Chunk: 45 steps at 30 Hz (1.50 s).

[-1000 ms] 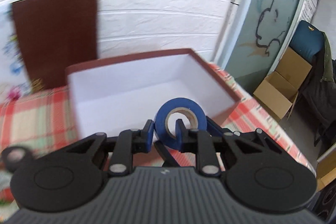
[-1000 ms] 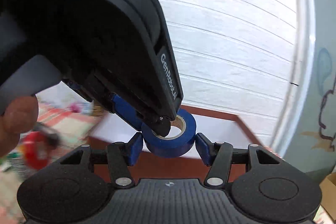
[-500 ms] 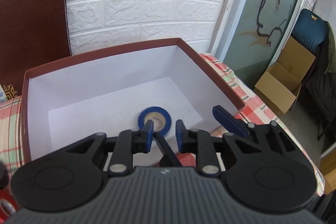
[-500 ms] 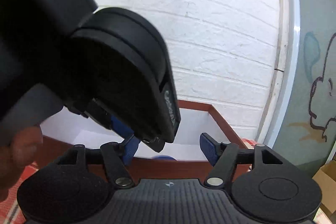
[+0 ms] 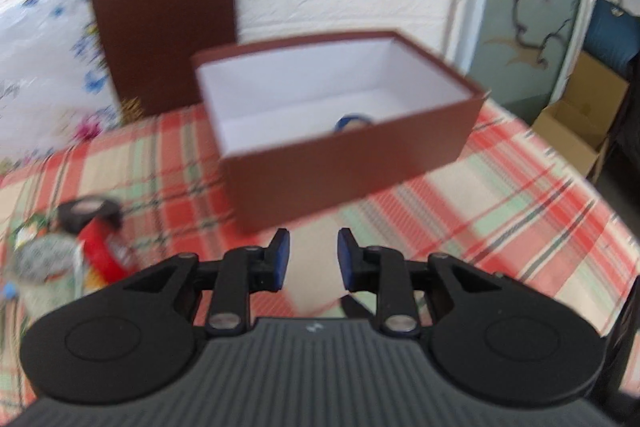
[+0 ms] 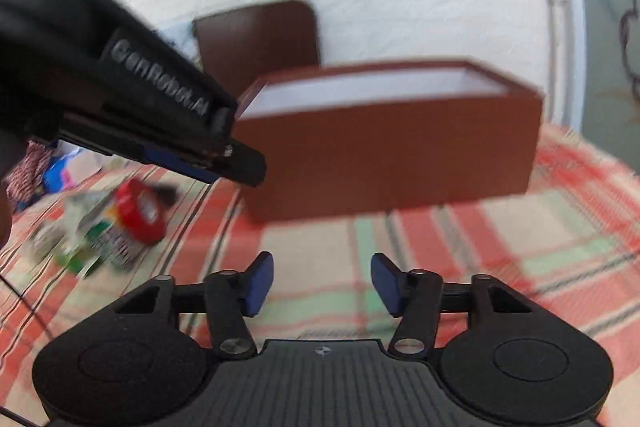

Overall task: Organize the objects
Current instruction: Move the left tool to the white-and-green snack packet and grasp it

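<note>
A brown box [image 5: 360,155] with a white inside stands on the plaid tablecloth; it also shows in the right wrist view [image 6: 392,155]. A blue tape roll [image 5: 353,119] lies inside it, mostly hidden by the front wall. My left gripper [image 5: 312,259] is open and empty, in front of the box. My right gripper [image 6: 322,283] is open and empty above the cloth before the box. The left gripper's body [image 6: 120,99] crosses the upper left of the right wrist view.
A black tape roll [image 5: 88,213], a red roll [image 5: 102,251] [image 6: 140,211] and a plastic bag of items [image 5: 44,267] lie left of the box. The brown lid [image 5: 160,31] leans on the white brick wall. A cardboard carton [image 5: 580,119] sits on the floor to the right.
The left gripper let the blue tape roll fall into the box, opened wider and drew back. Both grippers have pulled away from the box and lowered toward the table.
</note>
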Available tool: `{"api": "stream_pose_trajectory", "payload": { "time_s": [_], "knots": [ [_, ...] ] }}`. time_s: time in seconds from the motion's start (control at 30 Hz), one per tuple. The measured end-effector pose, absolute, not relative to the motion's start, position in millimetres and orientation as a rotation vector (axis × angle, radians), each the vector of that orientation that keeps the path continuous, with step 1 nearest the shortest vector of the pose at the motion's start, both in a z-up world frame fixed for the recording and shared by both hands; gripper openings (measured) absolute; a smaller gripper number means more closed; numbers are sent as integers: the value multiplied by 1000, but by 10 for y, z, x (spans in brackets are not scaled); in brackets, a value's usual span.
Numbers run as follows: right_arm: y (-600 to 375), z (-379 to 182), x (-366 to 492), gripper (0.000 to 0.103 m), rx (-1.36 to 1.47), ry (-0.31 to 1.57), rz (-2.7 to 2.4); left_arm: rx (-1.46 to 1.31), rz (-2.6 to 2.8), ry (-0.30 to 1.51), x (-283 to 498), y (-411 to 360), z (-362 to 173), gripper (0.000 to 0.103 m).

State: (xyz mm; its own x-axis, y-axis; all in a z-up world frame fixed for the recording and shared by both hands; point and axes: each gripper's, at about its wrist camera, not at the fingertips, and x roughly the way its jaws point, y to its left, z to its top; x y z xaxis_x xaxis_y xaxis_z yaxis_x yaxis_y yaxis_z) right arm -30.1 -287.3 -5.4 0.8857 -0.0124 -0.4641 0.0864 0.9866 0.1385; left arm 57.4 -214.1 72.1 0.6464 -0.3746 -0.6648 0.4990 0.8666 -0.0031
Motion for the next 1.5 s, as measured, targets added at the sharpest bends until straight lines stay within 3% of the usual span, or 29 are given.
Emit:
{"api": "stream_pose_trajectory", "payload": {
  "time_s": [0.2,0.87,0.93,1.0,1.13,1.33,1.37,1.43,1.5],
  "knots": [
    [-2706,-82,-178,50,129,540,-7,155,-382,778,495,-1578,476,29],
    [-1773,-112,-201,50,-116,594,175,23,-3,737,436,137,14,37],
    [-1706,-96,-138,50,-113,589,194,12,46,693,423,346,-61,42],
    [-1639,-60,-68,50,-103,572,205,53,88,617,370,473,-155,56],
    [-1466,29,106,50,-141,508,196,-88,44,572,351,738,-188,56],
    [-1240,-7,577,50,-165,486,164,-56,14,574,377,643,-208,67],
    [-1234,-38,649,49,-173,491,160,-58,13,574,380,646,-211,68],
    [-1225,-76,735,28,-171,511,152,-64,11,572,366,648,-213,68],
    [-1273,-66,677,26,-165,506,155,-66,9,572,371,652,-215,68]
  ]
}}
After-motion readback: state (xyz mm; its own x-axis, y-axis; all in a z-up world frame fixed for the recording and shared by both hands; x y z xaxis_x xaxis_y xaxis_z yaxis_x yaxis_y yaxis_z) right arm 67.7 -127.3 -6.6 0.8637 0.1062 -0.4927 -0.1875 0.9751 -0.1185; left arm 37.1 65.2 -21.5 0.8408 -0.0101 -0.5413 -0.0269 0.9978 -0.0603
